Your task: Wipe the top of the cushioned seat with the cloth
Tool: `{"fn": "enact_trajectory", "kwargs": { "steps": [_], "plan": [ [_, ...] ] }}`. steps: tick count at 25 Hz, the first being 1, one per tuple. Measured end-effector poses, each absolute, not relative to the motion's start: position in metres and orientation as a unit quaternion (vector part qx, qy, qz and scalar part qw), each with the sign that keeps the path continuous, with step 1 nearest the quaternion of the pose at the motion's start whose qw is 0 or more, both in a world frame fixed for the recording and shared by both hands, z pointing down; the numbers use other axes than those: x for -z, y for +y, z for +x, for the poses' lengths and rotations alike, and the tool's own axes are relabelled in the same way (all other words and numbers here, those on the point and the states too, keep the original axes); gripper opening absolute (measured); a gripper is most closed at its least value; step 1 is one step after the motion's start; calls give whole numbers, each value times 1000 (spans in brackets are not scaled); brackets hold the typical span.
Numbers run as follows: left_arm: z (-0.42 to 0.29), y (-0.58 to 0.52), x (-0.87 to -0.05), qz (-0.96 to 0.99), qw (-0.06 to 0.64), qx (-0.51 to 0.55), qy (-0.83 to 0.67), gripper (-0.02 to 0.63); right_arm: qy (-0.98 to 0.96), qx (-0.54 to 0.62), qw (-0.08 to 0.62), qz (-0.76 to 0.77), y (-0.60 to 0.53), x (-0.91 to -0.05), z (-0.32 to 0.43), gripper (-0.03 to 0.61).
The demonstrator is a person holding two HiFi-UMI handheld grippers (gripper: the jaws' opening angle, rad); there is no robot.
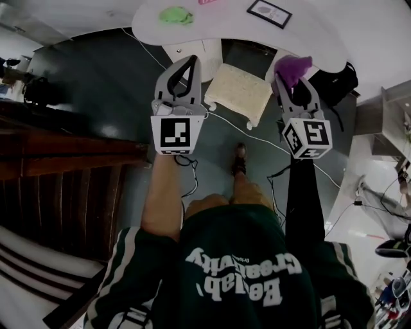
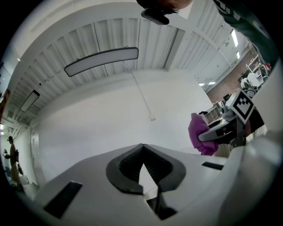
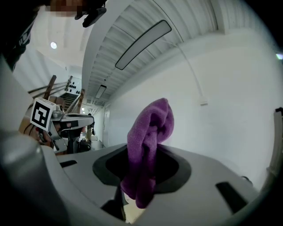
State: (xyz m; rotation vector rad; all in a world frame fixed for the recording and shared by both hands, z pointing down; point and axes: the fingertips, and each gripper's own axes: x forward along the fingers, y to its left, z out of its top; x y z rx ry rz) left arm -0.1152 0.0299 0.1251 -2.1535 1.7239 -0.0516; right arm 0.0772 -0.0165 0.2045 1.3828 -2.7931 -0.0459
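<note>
Two grippers are held out in front of a person in a green shirt, as seen from the head view. The left gripper (image 1: 191, 62) is clenched: in its own view the dark pads (image 2: 126, 164) are seen meeting at their tips, with nothing gripped between them. The right gripper (image 1: 294, 87) is clamped on a purple cloth (image 1: 293, 67). In the right gripper view the cloth (image 3: 148, 145) is seen pinched between the jaws, bunched into a fold above them and hanging below them.

A cream cushioned seat (image 1: 238, 92) is set on the dark floor (image 1: 109, 83), by the edge of a white table (image 1: 321, 32). In the head view it lies between the two grippers and just beyond their tips. The cloth is held in the air just beside the seat's right corner and is not laid on its top.

A white cable (image 1: 263, 139) is trailed across the floor past the seat. A green thing (image 1: 175, 15) and a dark frame (image 1: 270, 13) are seen on the table.
</note>
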Motion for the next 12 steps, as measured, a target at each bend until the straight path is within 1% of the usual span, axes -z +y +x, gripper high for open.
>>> {"fn": "enact_trajectory", "kwargs": {
  "steps": [3,8,12],
  "plan": [
    [-112,-14,-126,-765,198,16,612,14,-903,13,19,428,-59,-209,71,144],
    [-110,-77,-137,-763,182,21,619,14,-910,-2,33,414,-122,-225,64,143],
    [-116,-118,-148,-764,173,22,622,14,-918,-44,17,394,-159,-239,53,143]
  ]
}}
